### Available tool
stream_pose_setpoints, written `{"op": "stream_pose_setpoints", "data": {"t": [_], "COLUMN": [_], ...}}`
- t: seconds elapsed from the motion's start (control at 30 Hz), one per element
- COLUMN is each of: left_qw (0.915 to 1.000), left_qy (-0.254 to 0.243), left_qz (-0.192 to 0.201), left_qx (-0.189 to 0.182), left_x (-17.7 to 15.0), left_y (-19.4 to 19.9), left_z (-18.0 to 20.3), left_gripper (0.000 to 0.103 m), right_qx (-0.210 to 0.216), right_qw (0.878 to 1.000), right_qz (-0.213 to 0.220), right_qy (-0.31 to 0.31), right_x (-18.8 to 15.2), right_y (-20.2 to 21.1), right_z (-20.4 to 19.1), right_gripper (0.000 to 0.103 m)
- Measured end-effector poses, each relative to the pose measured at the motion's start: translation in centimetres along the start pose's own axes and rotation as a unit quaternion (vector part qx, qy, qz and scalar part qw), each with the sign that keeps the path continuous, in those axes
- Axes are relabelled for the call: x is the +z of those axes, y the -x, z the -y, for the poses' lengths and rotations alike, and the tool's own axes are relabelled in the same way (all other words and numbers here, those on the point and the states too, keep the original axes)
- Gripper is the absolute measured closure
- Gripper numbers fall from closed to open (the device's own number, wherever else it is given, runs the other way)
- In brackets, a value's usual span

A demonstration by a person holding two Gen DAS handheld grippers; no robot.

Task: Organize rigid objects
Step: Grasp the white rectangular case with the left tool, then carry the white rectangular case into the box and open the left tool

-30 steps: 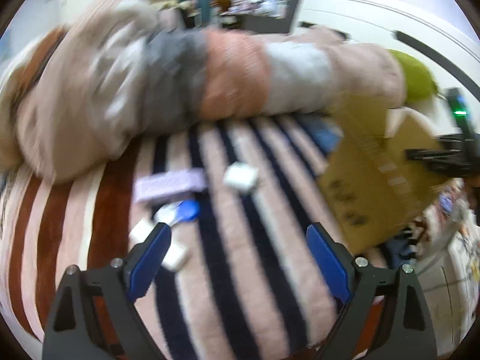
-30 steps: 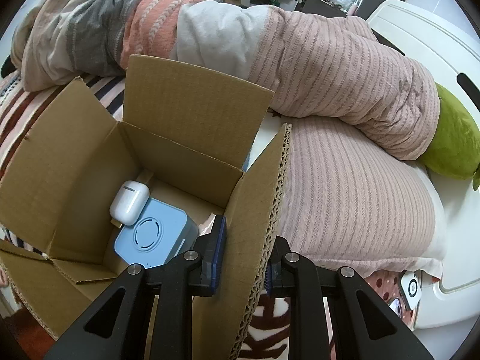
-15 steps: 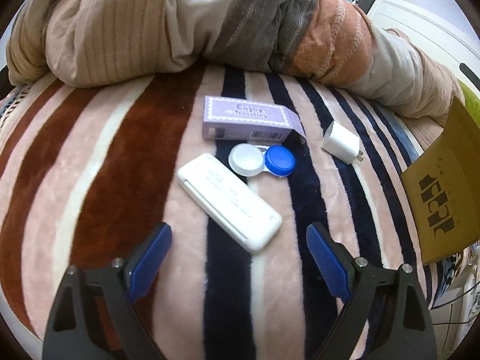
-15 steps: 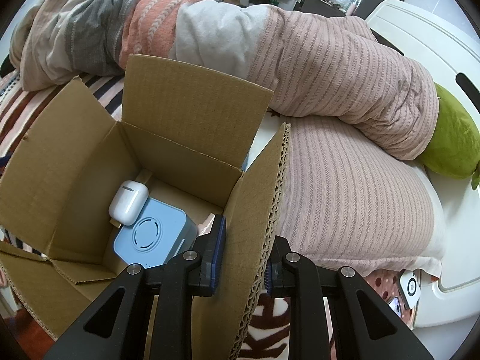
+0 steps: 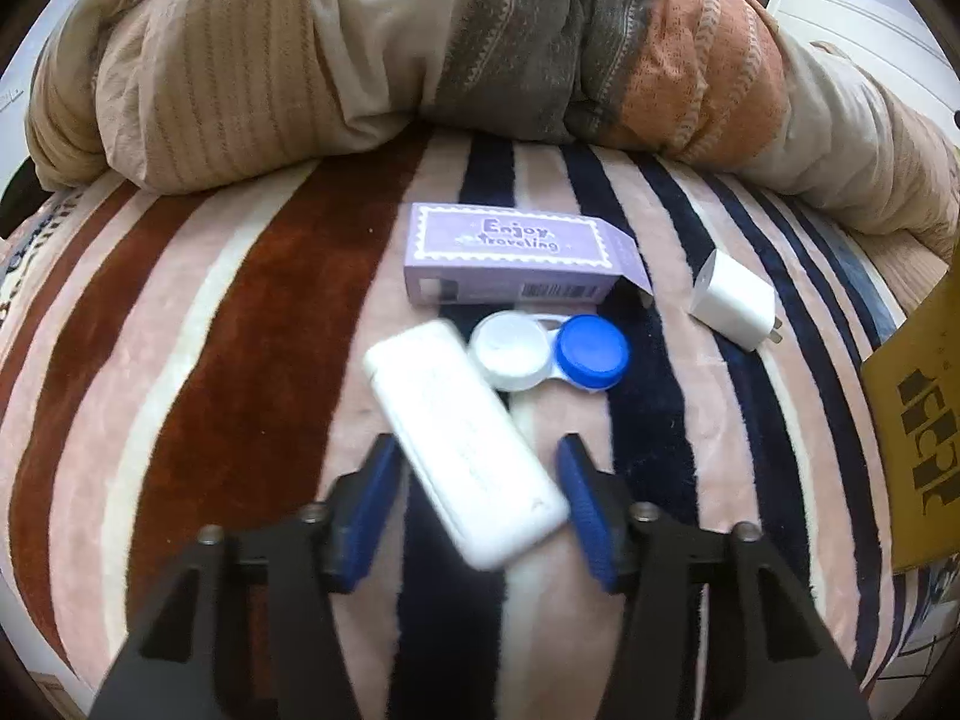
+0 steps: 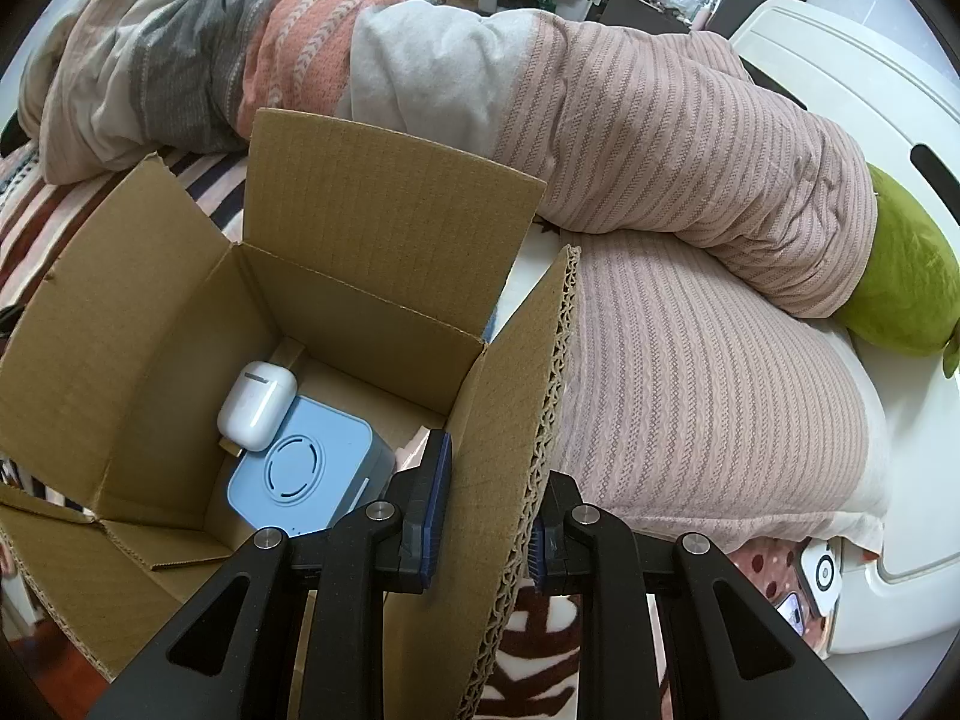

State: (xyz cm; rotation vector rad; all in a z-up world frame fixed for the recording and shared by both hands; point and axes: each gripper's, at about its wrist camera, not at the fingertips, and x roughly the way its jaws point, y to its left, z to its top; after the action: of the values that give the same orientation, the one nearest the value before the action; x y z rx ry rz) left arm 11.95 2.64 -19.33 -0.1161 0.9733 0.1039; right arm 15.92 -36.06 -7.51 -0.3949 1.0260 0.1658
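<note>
In the left wrist view a white flat case [image 5: 465, 441] lies slanted on the striped blanket, its near end between the two blue pads of my left gripper [image 5: 477, 495]; the jaws stand close on both sides but gaps still show. Behind it lie a white-and-blue contact lens case [image 5: 549, 358], a purple box [image 5: 513, 261] and a white charger plug [image 5: 732, 300]. My right gripper [image 6: 489, 501] is shut on the right flap of the open cardboard box [image 6: 360, 228]. Inside the box lie a white earbud case [image 6: 255, 405] and a light blue square speaker [image 6: 306, 474].
A rolled duvet [image 5: 420, 42] runs along the back of the bed and also shows in the right wrist view [image 6: 660, 138]. The cardboard box's edge [image 5: 918, 438] shows at right in the left wrist view. A green plush [image 6: 906, 294] lies at far right.
My left gripper has moved forward over the white flat case and its jaws have narrowed around the case's near end. The right gripper and box have not moved.
</note>
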Motion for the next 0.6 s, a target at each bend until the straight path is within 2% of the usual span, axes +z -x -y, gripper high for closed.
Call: {"op": "stream_pose_setpoints", "data": {"t": [0.03,0.1,0.33,0.47,0.6], "left_qw": [1.0,0.9999,0.9966,0.9959,0.9972], "left_qy": [-0.003,-0.009,-0.066,-0.079,-0.068], "left_qz": [0.002,0.005,0.018,0.018,0.01], "left_qx": [0.002,-0.002,-0.046,-0.04,-0.029], "left_x": [-0.1,-0.3,-2.3,-3.1,-2.4], "left_y": [0.1,0.4,2.0,2.6,1.8], "left_z": [0.0,-0.3,-0.8,-0.8,-0.3], "left_gripper": [0.068,0.071,0.071,0.071,0.068], "right_qx": [0.0,0.0,0.001,0.004,0.003], "right_qw": [1.0,1.0,1.0,1.0,1.0], "right_qz": [0.0,0.0,0.002,0.002,0.002], "right_qy": [0.0,0.0,-0.001,-0.002,-0.002], "right_x": [0.0,-0.1,-0.1,0.0,0.0], "right_y": [0.0,0.0,0.0,0.1,0.2], "right_z": [0.0,0.0,0.0,0.1,0.0], "right_gripper": [0.087,0.087,0.087,0.087,0.087]}}
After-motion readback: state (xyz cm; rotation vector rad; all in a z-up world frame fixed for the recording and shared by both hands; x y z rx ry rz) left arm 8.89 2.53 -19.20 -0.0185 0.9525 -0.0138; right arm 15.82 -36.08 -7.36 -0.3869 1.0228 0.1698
